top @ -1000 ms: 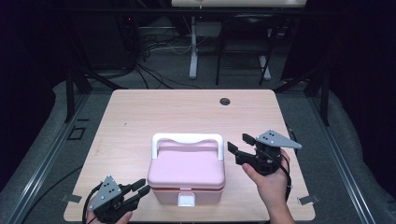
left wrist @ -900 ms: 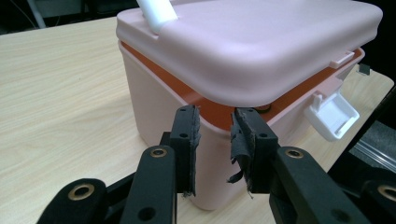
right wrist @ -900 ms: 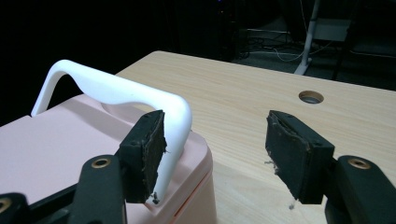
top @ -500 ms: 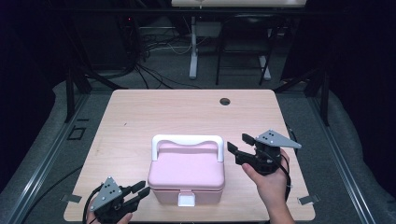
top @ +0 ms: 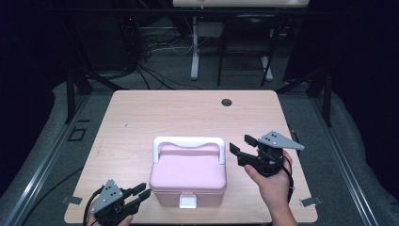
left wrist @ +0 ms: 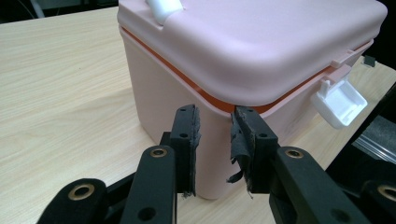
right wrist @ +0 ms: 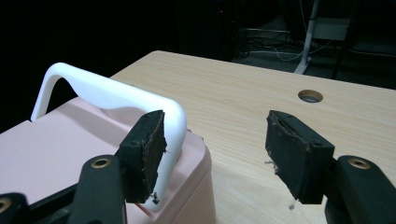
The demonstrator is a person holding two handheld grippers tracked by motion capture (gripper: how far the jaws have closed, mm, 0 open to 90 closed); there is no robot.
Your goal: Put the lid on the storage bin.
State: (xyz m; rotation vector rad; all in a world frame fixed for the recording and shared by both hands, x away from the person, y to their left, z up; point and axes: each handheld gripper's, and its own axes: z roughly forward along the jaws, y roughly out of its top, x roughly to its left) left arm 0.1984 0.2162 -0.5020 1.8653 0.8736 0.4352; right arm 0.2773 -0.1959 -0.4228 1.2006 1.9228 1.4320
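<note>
A pink lidded box (top: 188, 175) with a white handle (top: 188, 141) upright over its lid and a white latch (top: 188, 201) on its front stands near the front of the wooden table (top: 141, 117). My left gripper (top: 142, 194) lies low at the box's front left corner, open with a narrow gap. In the left gripper view, that gripper (left wrist: 215, 126) points at the corner of the box (left wrist: 252, 51), with the latch (left wrist: 338, 100) off to the right. My right gripper (top: 241, 149) hovers open just right of the box. In the right gripper view, its jaws (right wrist: 215, 140) stand wide apart beside the handle's (right wrist: 107, 93) end.
A round cable hole (top: 227, 102) sits near the table's far edge, also seen in the right gripper view as the hole (right wrist: 310, 96). Dark stands and cables (top: 188, 61) crowd the floor beyond the table. Bare tabletop lies behind and left of the box.
</note>
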